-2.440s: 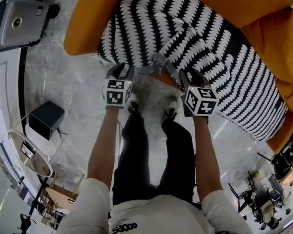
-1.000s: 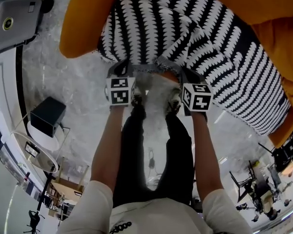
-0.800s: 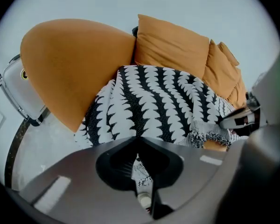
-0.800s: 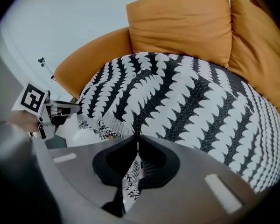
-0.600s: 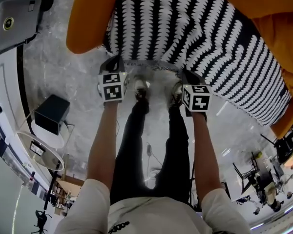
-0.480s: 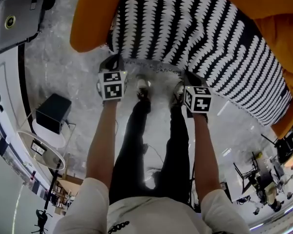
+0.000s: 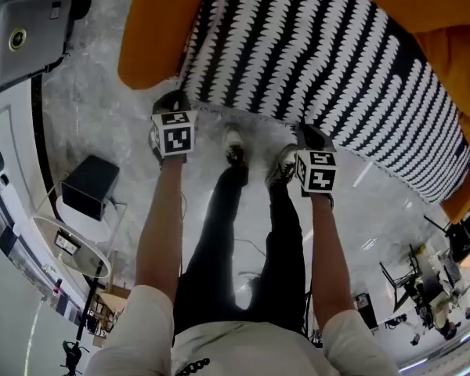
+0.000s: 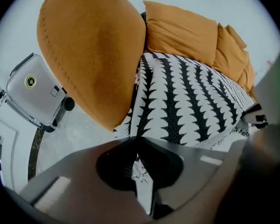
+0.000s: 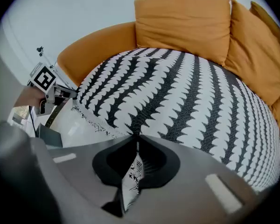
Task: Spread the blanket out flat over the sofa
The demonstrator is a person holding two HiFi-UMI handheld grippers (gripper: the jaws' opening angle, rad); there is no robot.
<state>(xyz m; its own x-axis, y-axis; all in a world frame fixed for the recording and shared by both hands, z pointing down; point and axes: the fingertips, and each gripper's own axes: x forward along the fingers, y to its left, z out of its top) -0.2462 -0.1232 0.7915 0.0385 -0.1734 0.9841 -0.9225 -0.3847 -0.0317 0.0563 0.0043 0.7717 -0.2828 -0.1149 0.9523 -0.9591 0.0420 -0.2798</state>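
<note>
Pinching the front hem of the black-and-white blanket (image 7: 321, 61), the left tongs (image 7: 172, 103) and right tongs (image 7: 309, 137) are each clenched on a fold of its fabric. The blanket lies stretched across the seat of the orange sofa (image 7: 153, 37), its fringed edge hanging above the pale floor (image 7: 102, 124).
</note>
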